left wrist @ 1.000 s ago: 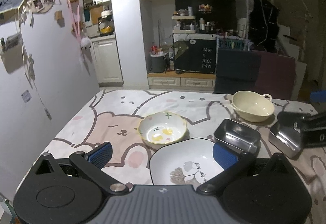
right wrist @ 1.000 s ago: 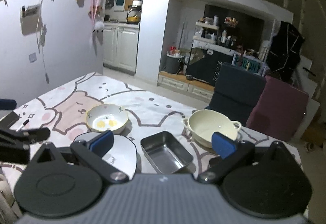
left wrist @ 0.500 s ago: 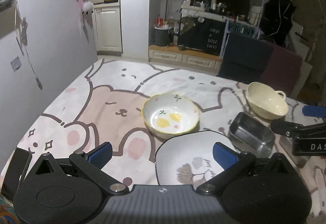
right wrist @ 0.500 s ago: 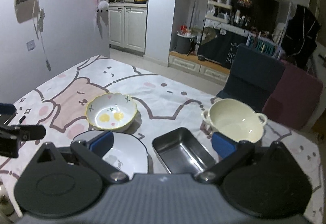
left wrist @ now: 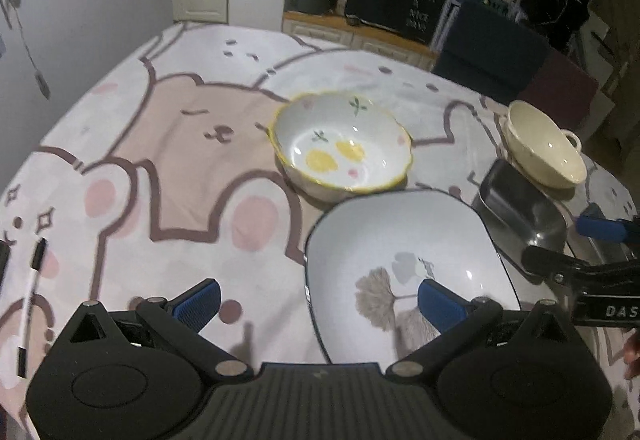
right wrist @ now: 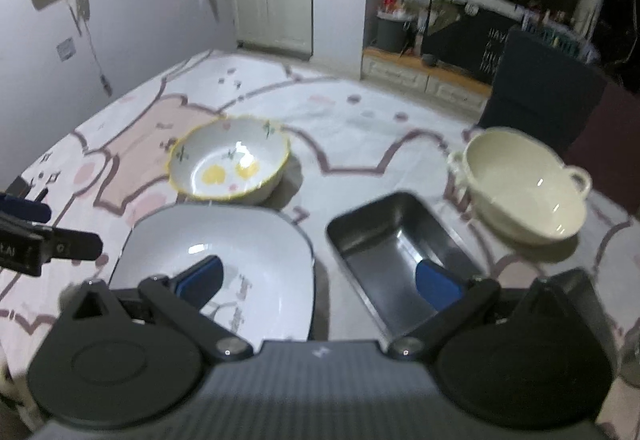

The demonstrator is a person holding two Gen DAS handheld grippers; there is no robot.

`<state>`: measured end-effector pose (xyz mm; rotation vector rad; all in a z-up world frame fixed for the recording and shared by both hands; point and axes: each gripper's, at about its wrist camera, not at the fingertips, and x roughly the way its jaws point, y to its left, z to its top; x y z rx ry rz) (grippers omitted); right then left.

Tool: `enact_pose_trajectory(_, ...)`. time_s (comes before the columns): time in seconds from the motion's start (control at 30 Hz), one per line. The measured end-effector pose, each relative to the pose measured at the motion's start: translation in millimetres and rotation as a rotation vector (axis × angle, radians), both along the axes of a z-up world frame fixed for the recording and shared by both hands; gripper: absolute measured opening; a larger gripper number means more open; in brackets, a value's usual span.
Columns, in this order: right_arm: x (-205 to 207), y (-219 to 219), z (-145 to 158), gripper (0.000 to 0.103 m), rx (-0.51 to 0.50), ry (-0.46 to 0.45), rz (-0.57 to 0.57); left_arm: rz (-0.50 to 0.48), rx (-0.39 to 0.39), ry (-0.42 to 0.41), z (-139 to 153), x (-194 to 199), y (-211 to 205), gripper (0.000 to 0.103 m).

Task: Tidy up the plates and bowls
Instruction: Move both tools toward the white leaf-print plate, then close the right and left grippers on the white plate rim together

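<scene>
A white square plate (left wrist: 404,260) (right wrist: 224,260) with a grey flower print lies at the table's near edge. Behind it sits a yellow-rimmed bowl (left wrist: 342,146) (right wrist: 230,164) with lemon motifs. A steel rectangular tray (right wrist: 400,256) (left wrist: 520,208) rests to the right, and a cream two-handled bowl (right wrist: 520,186) (left wrist: 542,148) stands beyond it. My left gripper (left wrist: 320,302) hangs open over the plate's left rim. My right gripper (right wrist: 320,278) is open, straddling the plate's right edge and the tray. Both hold nothing.
The table wears a pink bear-print cloth (left wrist: 180,144). A pen (left wrist: 30,296) lies at its left edge. A dark blue chair (right wrist: 544,96) stands behind the far right side, and kitchen cabinets (right wrist: 276,4) line the back wall.
Both grippers have tilted down and moved in toward the table; the dishes now look larger and nearer. Nothing has been grasped or shifted.
</scene>
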<state>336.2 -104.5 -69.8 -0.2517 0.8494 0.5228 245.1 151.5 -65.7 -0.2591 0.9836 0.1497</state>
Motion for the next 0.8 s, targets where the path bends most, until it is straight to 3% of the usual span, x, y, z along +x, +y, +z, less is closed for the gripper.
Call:
enact_pose_trajectory(0.13,6,0,-11,0.103,0.019,0.059,0.033,-0.075,-0.133,0.013,-16,1,2,0.103)
enact_pose_trajectory(0.27,10,-7,-20,0.103,0.083,0.128,0.059,-0.088,-0.164,0.065,-26,2,-4,0.103)
enact_pose_trajectory(0.4,9,-10,-25,0.103,0.095,0.123,0.049,-0.057,-0.199,0.088,-31,2,1,0.103)
enact_pose_trajectory(0.53,21,-15,-35,0.102,0.154,0.217,-0.014,-0.001,-0.290,0.098,-35,2,19,0.103)
enact_pose_trajectory(0.6,26,-17,-40,0.091,0.190,0.255,-0.035,0.025,-0.318,0.102,-36,1,26,0.103)
enact_pose_trajectory(0.67,31,-15,-47,0.071,0.196,0.274,-0.049,0.040,-0.318,0.103,-36,2,29,0.101)
enact_pose_trajectory(0.7,32,-16,-48,0.068,0.194,0.282,-0.056,0.045,-0.322,0.104,-37,2,32,0.099)
enact_pose_trajectory(0.8,39,-16,-58,0.044,0.216,0.325,-0.069,0.064,-0.345,0.118,-42,3,38,0.085)
